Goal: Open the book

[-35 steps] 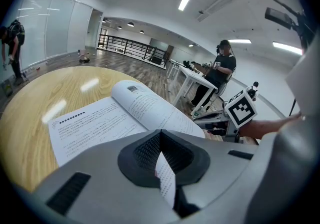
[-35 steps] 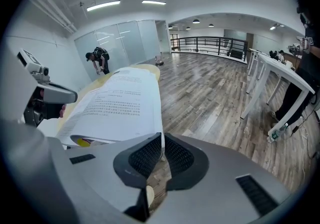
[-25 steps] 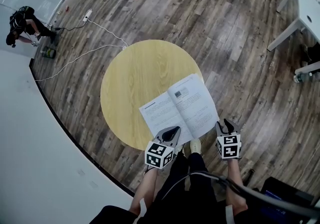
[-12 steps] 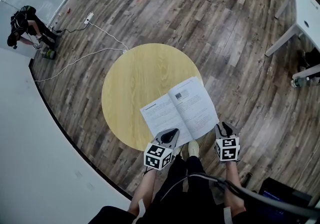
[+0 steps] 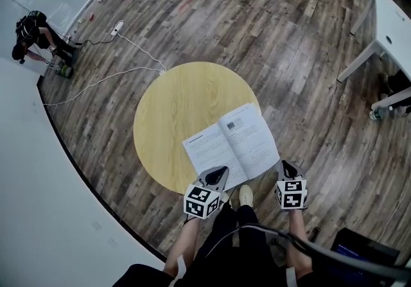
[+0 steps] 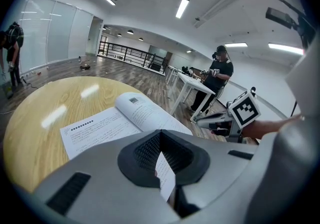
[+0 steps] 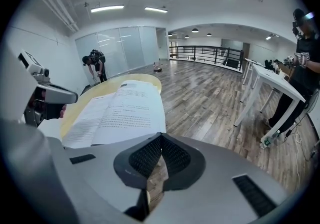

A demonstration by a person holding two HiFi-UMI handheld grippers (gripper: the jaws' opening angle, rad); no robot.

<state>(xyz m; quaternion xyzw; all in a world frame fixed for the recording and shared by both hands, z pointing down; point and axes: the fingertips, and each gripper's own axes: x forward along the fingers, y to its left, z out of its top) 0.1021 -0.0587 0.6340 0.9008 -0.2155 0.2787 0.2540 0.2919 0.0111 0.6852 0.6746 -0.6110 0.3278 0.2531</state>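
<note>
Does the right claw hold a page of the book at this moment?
No. The right claw has just closed on nothing, only floor shows behind its jaws, and the book lies off to its left.

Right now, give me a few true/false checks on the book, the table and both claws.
1. The book lies open on the round table. True.
2. The right claw grips a page. False: its jaws have just been closing and are shut with nothing between them, off the book's right corner.
3. The left claw is shut on a page at the book's near edge. True.
4. The book sits in the middle of the table. False: it is at the near right rim, and its right side hangs over the floor.
</note>
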